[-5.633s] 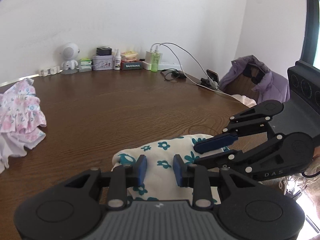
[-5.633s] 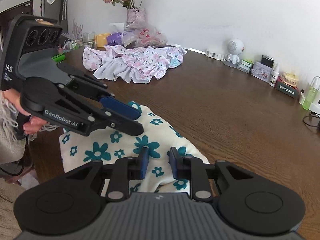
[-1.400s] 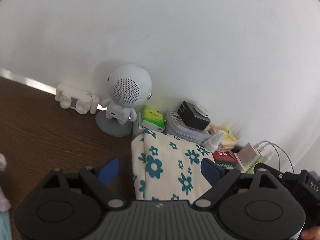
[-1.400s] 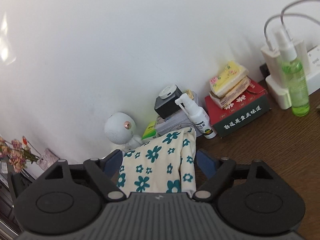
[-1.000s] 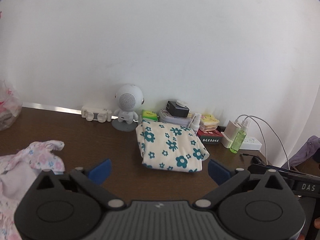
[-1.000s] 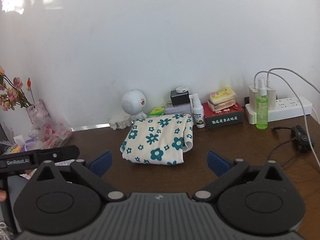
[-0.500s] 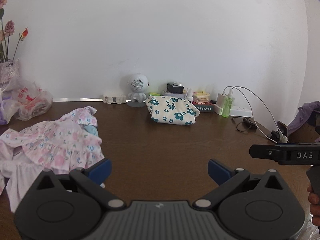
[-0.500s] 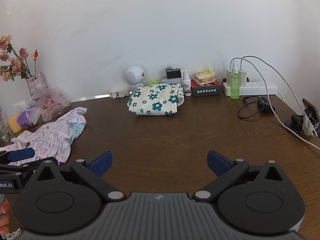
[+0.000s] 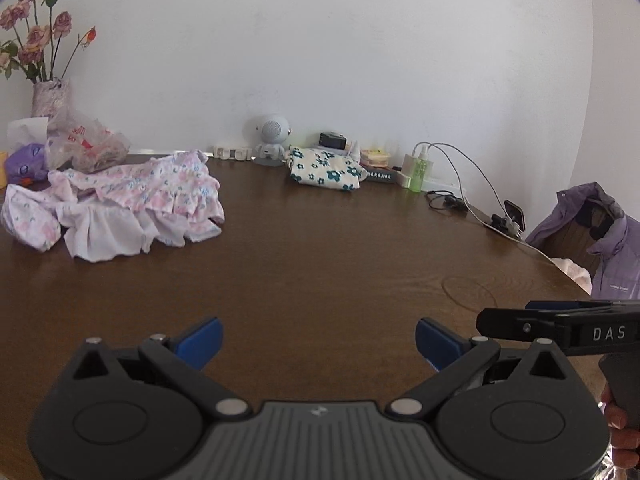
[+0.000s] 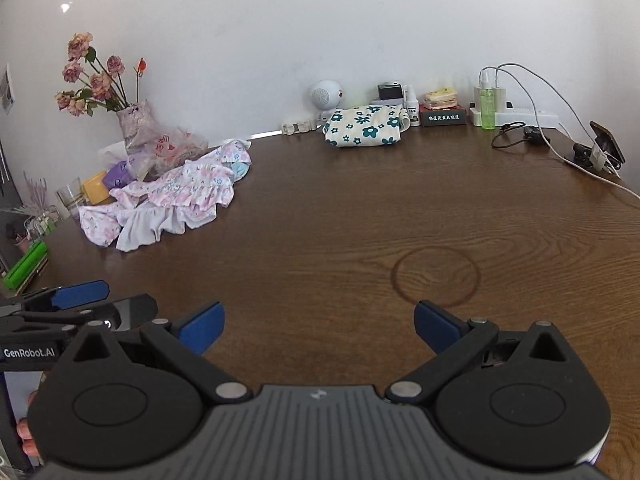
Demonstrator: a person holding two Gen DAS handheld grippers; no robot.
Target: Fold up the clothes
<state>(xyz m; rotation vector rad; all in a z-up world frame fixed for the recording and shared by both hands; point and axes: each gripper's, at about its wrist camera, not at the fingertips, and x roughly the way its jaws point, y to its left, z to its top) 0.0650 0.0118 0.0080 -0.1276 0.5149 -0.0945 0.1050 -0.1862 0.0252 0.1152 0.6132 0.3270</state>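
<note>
A folded cream garment with teal flowers (image 9: 326, 170) lies at the far edge of the brown table by the wall; it also shows in the right wrist view (image 10: 366, 121). A crumpled pile of pink floral clothes (image 9: 120, 204) lies at the left; it also shows in the right wrist view (image 10: 176, 196). My left gripper (image 9: 318, 340) is open and empty over the near table. My right gripper (image 10: 318, 326) is open and empty beside it, seen from the left wrist view at the right (image 9: 560, 320).
Along the wall stand a white round speaker (image 9: 272, 136), small boxes and bottles, a power strip with cables (image 10: 516, 112) and a green bottle (image 10: 488, 108). A flower vase (image 10: 134, 124), bags and a glass sit at the left. A purple jacket (image 9: 600, 236) hangs at the right.
Both grippers let go of the folded flowered garment at the wall and pulled back toward the near edge, open. The pink pile has come into view.
</note>
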